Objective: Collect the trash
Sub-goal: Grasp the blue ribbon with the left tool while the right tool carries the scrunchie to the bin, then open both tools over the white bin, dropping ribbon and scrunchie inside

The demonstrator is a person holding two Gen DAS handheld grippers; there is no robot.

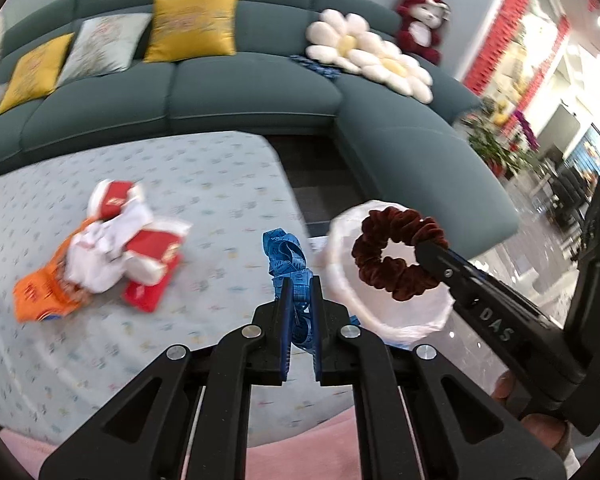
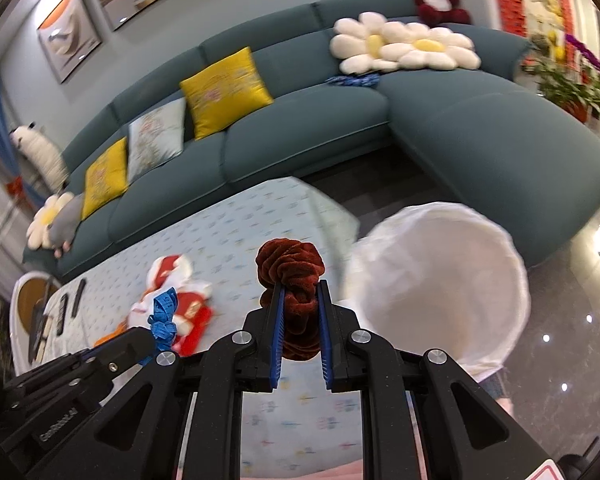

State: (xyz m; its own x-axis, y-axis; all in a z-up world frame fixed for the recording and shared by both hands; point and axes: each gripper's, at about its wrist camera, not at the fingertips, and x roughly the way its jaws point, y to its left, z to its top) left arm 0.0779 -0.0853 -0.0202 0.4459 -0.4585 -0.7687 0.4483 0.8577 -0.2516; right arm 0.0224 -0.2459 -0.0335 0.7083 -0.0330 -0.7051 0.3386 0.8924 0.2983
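On the patterned tablecloth [image 1: 204, 184] at left lies a heap of crumpled red, white and orange wrappers [image 1: 108, 248]. The left gripper [image 1: 300, 292], raised above it, pinches a bunched blue measuring tape [image 1: 288, 256]. The right gripper [image 2: 300, 292] clamps a rust-brown velvet scrunchie [image 2: 290, 270] beside the white-lined bin [image 2: 440, 280].

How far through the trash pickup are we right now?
Midway at best. Nothing shows inside the white-lined bin yet. In hand: the left gripper pinches the blue measuring tape; the right gripper holds the maroon scrunchie near the bin. The crumpled wrappers remain on the table.
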